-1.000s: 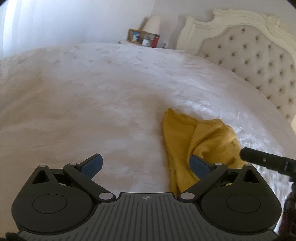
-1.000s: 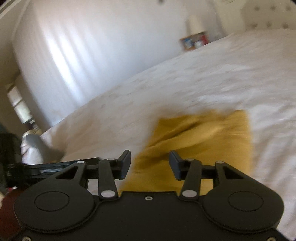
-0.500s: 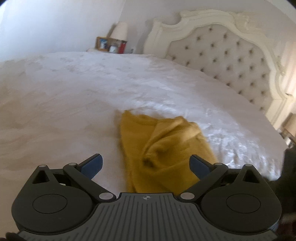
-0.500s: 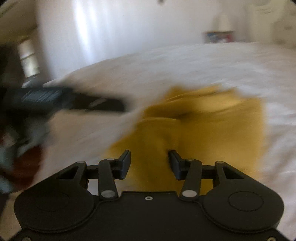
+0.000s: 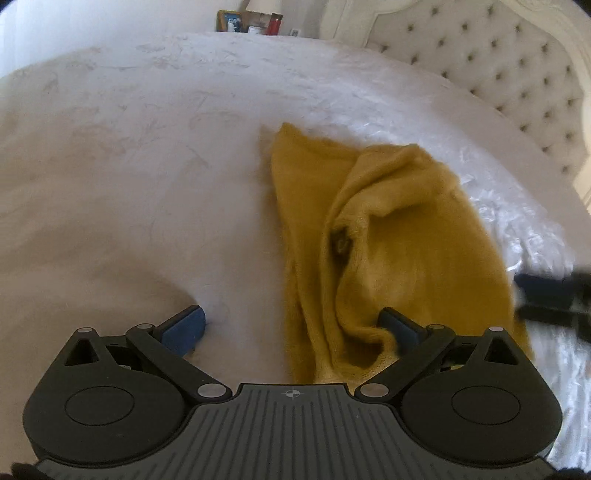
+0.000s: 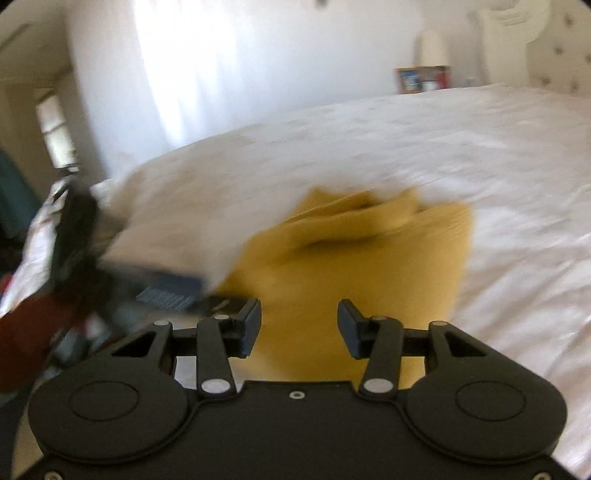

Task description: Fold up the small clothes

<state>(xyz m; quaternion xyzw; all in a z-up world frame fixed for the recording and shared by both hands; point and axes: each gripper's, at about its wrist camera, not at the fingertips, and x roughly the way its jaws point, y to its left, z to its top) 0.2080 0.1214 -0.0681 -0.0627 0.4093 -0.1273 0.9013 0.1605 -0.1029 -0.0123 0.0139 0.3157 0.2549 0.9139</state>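
Note:
A mustard-yellow knit garment (image 5: 399, 236) lies crumpled on the white bed (image 5: 129, 166), with a raised fold down its middle. My left gripper (image 5: 291, 328) is open, low over the garment's near left edge; its right finger touches the cloth. The right gripper shows blurred at the garment's right side (image 5: 554, 299). In the right wrist view the garment (image 6: 354, 258) lies just ahead of my open, empty right gripper (image 6: 299, 325), and the left gripper (image 6: 162, 288) appears blurred at the left.
A tufted cream headboard (image 5: 498, 62) stands at the back right. A nightstand with a lamp, picture frames and a red item (image 5: 255, 22) sits behind the bed. A bright curtained wall (image 6: 221, 74) lies beyond the bed.
My left gripper has come closer and lower over the garment, its right finger now against the cloth. The right gripper has swung round at the garment's other side, its jaws wider.

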